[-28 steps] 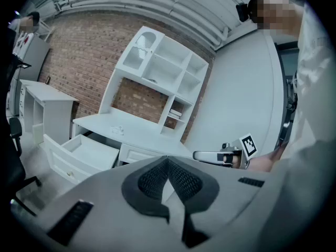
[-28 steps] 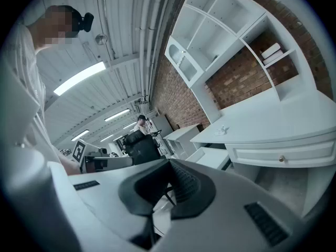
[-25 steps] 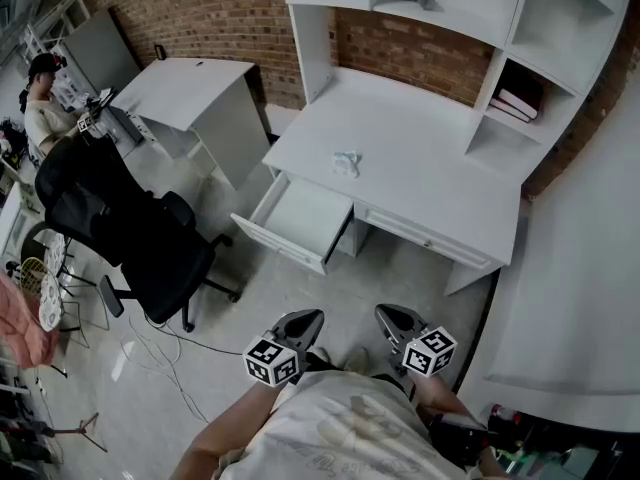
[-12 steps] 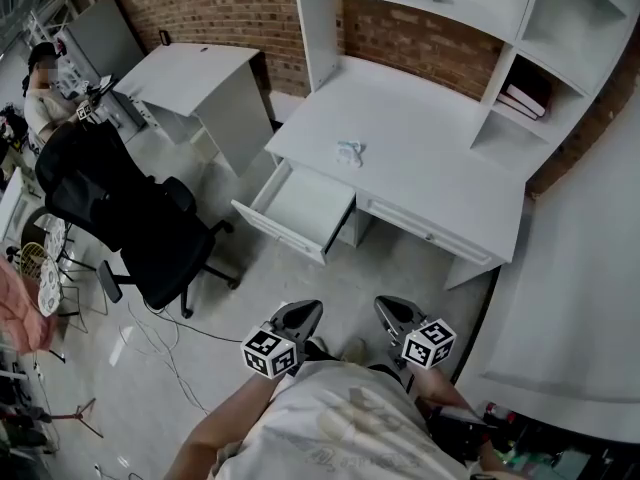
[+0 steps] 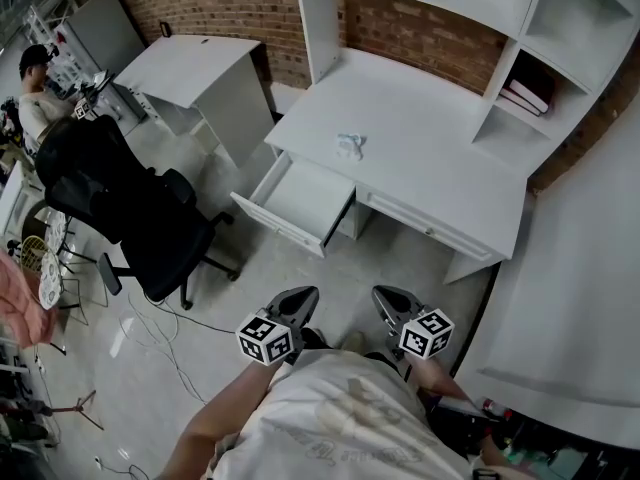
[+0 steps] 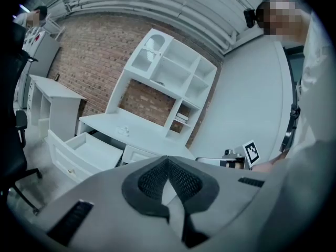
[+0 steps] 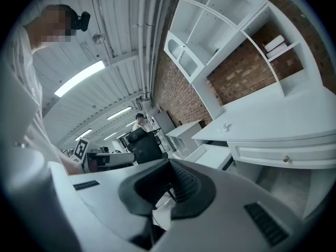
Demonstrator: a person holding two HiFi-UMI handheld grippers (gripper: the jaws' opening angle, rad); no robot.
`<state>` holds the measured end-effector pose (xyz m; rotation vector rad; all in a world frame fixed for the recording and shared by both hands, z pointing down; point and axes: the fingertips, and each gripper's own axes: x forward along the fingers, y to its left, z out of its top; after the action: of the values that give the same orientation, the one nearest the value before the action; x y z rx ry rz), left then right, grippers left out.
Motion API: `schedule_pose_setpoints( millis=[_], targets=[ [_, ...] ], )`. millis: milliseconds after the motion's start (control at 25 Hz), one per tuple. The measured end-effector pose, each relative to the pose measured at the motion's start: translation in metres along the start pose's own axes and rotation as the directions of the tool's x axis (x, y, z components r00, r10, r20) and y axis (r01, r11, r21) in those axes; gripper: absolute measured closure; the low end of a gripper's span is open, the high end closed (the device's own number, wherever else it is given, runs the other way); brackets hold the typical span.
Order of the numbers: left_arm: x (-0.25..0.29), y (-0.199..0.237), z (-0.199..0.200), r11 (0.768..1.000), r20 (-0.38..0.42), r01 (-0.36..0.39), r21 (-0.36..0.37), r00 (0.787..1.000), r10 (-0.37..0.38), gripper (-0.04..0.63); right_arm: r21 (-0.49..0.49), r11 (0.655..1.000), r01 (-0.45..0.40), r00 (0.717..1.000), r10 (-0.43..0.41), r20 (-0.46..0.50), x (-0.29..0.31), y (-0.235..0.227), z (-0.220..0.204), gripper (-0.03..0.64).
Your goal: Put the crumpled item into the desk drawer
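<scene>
Head view: crumpled item (image 5: 348, 145) lies unmoved on desk (image 5: 430, 168) behind open drawer (image 5: 305, 200), with left gripper (image 5: 303, 296) and right gripper (image 5: 386, 296) pressed together, empty, well short of the drawer.

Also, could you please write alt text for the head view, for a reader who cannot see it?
A small crumpled item lies on a white desk, near its open drawer. The person stands back from the desk, holding the left gripper and right gripper shut and empty.

Black office chair (image 5: 130, 218) stands at nine o'clock. White side table (image 5: 190, 63) at eleven o'clock. Books (image 5: 527, 96) shelved at two o'clock.
</scene>
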<state>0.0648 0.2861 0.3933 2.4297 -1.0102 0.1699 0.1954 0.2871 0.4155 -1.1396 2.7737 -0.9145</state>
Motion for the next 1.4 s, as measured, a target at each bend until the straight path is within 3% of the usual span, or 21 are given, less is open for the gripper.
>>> schedule_pose_setpoints(
  millis=[280,720,1400],
  targets=[
    [-0.002,0.000,0.004,1.000,-0.008,0.011,-0.019,1.000,-0.011,0.575,0.016,1.000,0.006,1.000,-0.006,-0.016,0.011,-0.005,0.003,0.594],
    [0.016,0.036,0.004,0.999,-0.048,-0.008,-0.040,0.999,0.006,0.575,0.057,0.996,0.065,0.996,-0.062,-0.060,0.041,-0.028,0.004,0.594],
    [0.079,0.111,0.071,0.992,-0.036,0.123,-0.018,0.992,-0.123,0.575,0.028,0.990,0.141,0.989,-0.139,-0.045,0.124,-0.066,0.069,0.592]
  ],
)
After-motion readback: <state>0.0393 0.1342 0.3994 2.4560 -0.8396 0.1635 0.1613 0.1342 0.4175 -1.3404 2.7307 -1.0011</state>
